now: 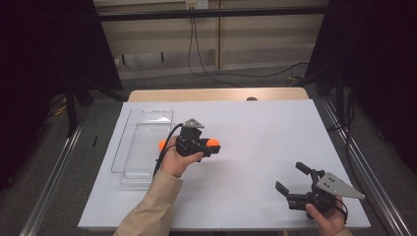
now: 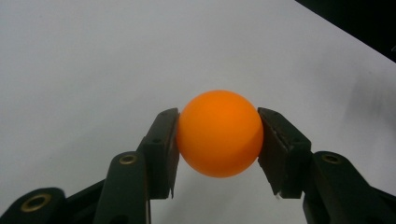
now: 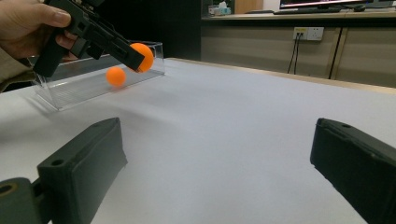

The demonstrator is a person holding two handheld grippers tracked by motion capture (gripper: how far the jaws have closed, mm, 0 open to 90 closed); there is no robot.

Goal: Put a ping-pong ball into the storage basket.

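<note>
White-topped table with clear plastic tray at its left side

- The high view sits above my side of the table, facing forward and down; it takes in the whole white top and the floor and wall beyond.
- The left gripper view rides on my left gripper, looks steeply down along its jaws, and is very close to the ball and the table surface.
- The right gripper view rides on my right gripper, low above the table, facing level across it toward the tray and a far wall.
- Shared: the high view and the right gripper view both show the left gripper, its ball and the tray.
</note>
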